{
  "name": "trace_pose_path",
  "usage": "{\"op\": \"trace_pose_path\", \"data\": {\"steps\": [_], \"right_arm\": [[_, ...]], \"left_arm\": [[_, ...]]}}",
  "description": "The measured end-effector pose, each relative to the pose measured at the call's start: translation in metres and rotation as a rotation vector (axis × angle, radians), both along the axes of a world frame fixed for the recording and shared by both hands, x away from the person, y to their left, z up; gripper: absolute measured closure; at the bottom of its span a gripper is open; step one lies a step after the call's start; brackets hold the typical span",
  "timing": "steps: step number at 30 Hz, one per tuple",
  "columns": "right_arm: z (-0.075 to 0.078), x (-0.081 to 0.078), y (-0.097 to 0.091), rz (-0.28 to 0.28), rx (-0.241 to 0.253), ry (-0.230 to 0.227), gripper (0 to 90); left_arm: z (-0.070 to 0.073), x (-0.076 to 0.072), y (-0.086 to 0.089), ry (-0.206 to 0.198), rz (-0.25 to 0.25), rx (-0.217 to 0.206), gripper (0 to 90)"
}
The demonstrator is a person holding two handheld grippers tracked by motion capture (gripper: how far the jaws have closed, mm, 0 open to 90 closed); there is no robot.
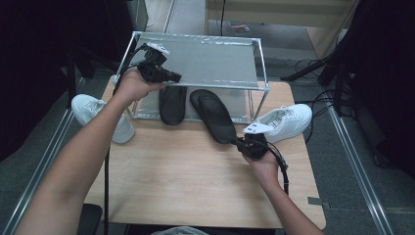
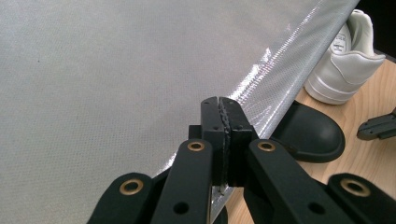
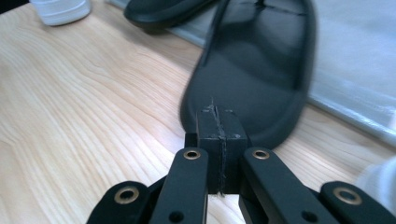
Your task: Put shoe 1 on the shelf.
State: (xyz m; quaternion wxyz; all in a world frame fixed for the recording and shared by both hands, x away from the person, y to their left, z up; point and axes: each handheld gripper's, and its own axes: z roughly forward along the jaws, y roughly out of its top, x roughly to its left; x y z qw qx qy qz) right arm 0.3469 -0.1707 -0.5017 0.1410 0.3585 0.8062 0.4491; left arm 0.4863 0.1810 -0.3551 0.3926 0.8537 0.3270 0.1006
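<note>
A black slipper (image 1: 214, 115) lies with its toe under the metal shoe rack (image 1: 259, 63) and its heel out on the wooden table (image 1: 186, 176). My right gripper (image 1: 243, 142) is shut, its tips right at that heel. In the right gripper view the pads (image 3: 219, 116) meet against the heel rim of the slipper (image 3: 261, 60), which is blurred. A second black slipper (image 1: 172, 104) sits on the rack's lower shelf. My left gripper (image 1: 169, 76) is shut and hovers over the front edge of the grey top shelf (image 2: 116, 70), with nothing seen between its tips (image 2: 222, 105).
One white sneaker (image 1: 98, 115) stands at the table's left edge beside the rack and another white sneaker (image 1: 286, 120) at the right, close to my right hand. The rack's posts and silver front edge (image 2: 280, 74) stand between the two grippers.
</note>
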Motion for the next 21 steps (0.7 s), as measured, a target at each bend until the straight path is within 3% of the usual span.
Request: {"op": "trace_pose_path", "data": {"steps": [7,13,21], "right_arm": [[-0.015,0.000,-0.007,-0.022,-0.060,0.026,90.0],[-0.022,0.004,-0.002,-0.050,-0.110,0.014,90.0],[-0.024,0.015,0.012,-0.076,-0.062,0.036,90.0]], "left_arm": [[-0.001,0.000,0.001,0.002,0.003,-0.008,90.0],[-0.002,0.000,0.002,0.001,0.006,-0.026,90.0],[-0.002,0.000,0.001,0.002,0.009,-0.018,90.0]]}}
